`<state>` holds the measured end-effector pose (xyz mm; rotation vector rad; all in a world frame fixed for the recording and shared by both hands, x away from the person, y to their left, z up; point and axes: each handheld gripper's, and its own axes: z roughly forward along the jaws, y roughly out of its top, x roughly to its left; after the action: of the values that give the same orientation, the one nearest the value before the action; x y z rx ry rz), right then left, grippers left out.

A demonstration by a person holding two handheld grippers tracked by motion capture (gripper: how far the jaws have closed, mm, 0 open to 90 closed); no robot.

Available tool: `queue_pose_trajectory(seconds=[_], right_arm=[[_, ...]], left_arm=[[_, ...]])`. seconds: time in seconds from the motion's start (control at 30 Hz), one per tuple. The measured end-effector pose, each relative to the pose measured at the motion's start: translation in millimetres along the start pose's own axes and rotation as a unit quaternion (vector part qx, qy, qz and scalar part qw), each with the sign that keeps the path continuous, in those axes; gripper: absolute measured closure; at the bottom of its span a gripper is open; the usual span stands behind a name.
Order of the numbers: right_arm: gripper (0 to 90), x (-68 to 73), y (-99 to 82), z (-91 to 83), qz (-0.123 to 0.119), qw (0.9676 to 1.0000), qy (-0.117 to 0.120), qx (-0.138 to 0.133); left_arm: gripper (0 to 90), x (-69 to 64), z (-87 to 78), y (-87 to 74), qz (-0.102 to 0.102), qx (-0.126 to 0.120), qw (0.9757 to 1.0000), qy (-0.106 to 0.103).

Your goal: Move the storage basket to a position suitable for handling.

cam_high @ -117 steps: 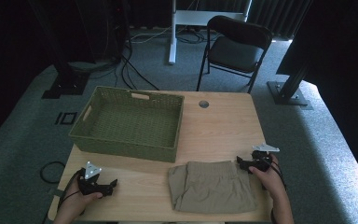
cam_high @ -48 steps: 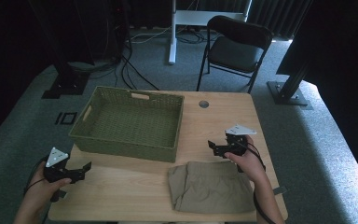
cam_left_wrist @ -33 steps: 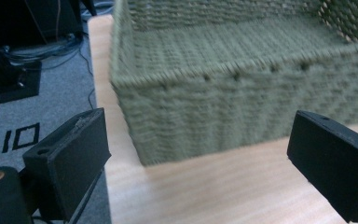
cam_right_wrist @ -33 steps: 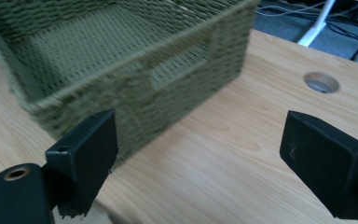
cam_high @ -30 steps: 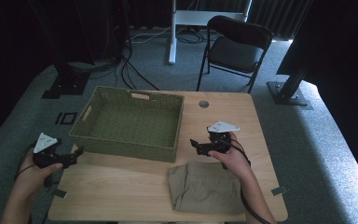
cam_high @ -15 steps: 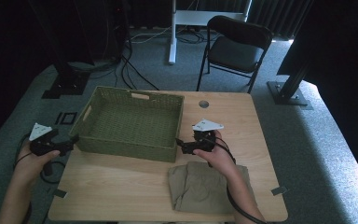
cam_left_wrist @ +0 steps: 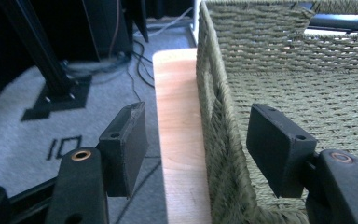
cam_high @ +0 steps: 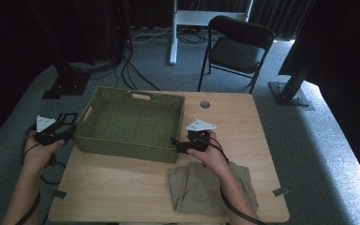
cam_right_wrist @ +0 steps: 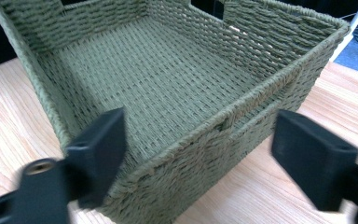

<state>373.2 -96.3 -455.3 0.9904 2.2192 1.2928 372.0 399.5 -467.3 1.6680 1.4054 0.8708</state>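
Your left gripper (cam_high: 67,132) sits at the left edge of the light wooden table (cam_high: 122,187), its 2 black jaws spread wide. In the left gripper view they straddle the left wall of the green woven rectangular basket (cam_left_wrist: 223,140), 1 pad outside over the table edge and 1 inside, neither yet pressing the weave.

Your right gripper (cam_high: 173,143) stands at the basket's (cam_high: 131,124) near right corner, jaws also well apart. In the right gripper view the corner wall (cam_right_wrist: 242,116) lies between them, and blur there suggests motion.

That basket occupies the far left part of the table, its left wall almost at the left edge, and its floor is bare. Judge it light for its bulk and fairly stiff, though the woven walls will likely flex if you squeeze hard. The rough weave should give the pads good friction, so slipping is a small worry. Take it by the rim on 2 opposite walls, as you are lining up now, biting just below the thick top braid. The cut-out handle slots in the short walls are another option. Lift evenly, or it may tilt and twist.

A folded khaki cloth garment (cam_high: 201,187) lies near the table's front edge, under your right forearm (cam_high: 229,192), just apart from the basket.
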Motion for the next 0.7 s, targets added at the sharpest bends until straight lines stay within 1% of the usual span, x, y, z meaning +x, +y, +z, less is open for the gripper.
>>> queue_pose_trajectory(seconds=[0.03,0.1,0.13,0.17,0.2,0.27,0.3,0.33,0.37,0.4,0.43,0.47,0.5,0.53,0.57,0.6,0.63,0.67,0.7], right_arm=[[29.7,0.2,-0.9,0.8,0.004,1.0,-0.002,0.002],[30.4,0.3,-1.5,1.2,0.007,1.0,0.0,0.004],[31.8,0.4,-2.5,1.9,0.009,1.0,0.001,0.003],[34.4,1.9,-4.2,4.0,0.011,0.9999,0.002,0.007],[34.6,3.2,-5.2,5.7,0.013,0.9999,0.004,0.008],[36.3,5.8,-6.0,8.0,0.011,0.9999,0.003,0.007],[36.3,5.8,-6.0,8.0,0.011,0.9999,0.003,0.007],[37.1,7.8,-5.8,9.6,0.007,0.9999,0.002,0.009],[37.1,7.8,-5.8,9.6,0.007,0.9999,0.002,0.009],[40.0,10.0,-5.9,10.9,0.008,0.9999,-0.001,0.014],[40.0,10.0,-5.9,10.9,0.008,0.9999,-0.001,0.014],[42.8,11.3,-5.2,10.7,0.012,0.9998,0.002,0.018],[42.8,11.3,-5.2,10.7,0.012,0.9998,0.002,0.018],[43.1,12.7,-4.9,10.4,0.008,0.9998,-0.003,0.018],[47.2,15.1,-4.2,9.7,0.002,0.9998,-0.004,0.021],[47.2,15.1,-4.2,9.7,0.002,0.9998,-0.004,0.021],[47.5,16.1,-3.8,9.5,-0.003,0.9997,-0.007,0.022],[48.3,17.7,-2.8,9.2,-0.012,0.9996,-0.011,0.025],[48.3,17.7,-2.8,9.2,-0.012,0.9996,-0.011,0.025]], left_arm=[[47.3,-0.6,1.2,-0.9,0.002,0.002,1.0,-0.003],[48.7,-2.2,3.4,-2.5,0.004,0.006,0.9999,-0.009],[53.7,-2.8,4.4,-3.3,0.005,0.011,0.9997,-0.02],[56.2,-3.3,5.5,-4.2,0.007,0.02,0.9996,-0.019],[60.7,-3.8,7.1,-4.8,0.005,0.019,0.9994,-0.029],[64.4,-4.9,7.7,-4.3,0.005,0.022,0.9993,-0.029],[64.4,-5.6,8.3,-4.2,0.005,0.022,0.9993,-0.029],[69.0,-7.0,9.5,-4.0,0.001,0.024,0.9993,-0.028],[69.0,-7.5,10.1,-3.7,-0.004,0.027,0.9993,-0.025],[77.2,-9.6,10.9,-2.9,-0.016,0.034,0.9989,-0.029],[78.7,-9.6,10.9,-2.9,-0.016,0.034,0.9989,-0.029],[80.8,-11.1,11.2,-2.6,-0.014,0.036,0.999,-0.023],[80.8,-12.5,11.3,-2.2,-0.011,0.037,0.999,-0.022],[83.7,-14.3,11.5,-1.9,-0.01,0.038,0.999,-0.022],[84.6,-15.3,11.6,-2.0,-0.008,0.038,0.9991,-0.016],[84.6,-15.8,11.6,-1.9,-0.01,0.038,0.9991,-0.015],[84.6,-16.3,11.6,-2.2,-0.013,0.037,0.9991,-0.013],[84.7,-17.1,10.9,-2.3,-0.012,0.037,0.9992,-0.011],[84.6,-17.1,10.9,-2.3,-0.012,0.037,0.9992,-0.011]])
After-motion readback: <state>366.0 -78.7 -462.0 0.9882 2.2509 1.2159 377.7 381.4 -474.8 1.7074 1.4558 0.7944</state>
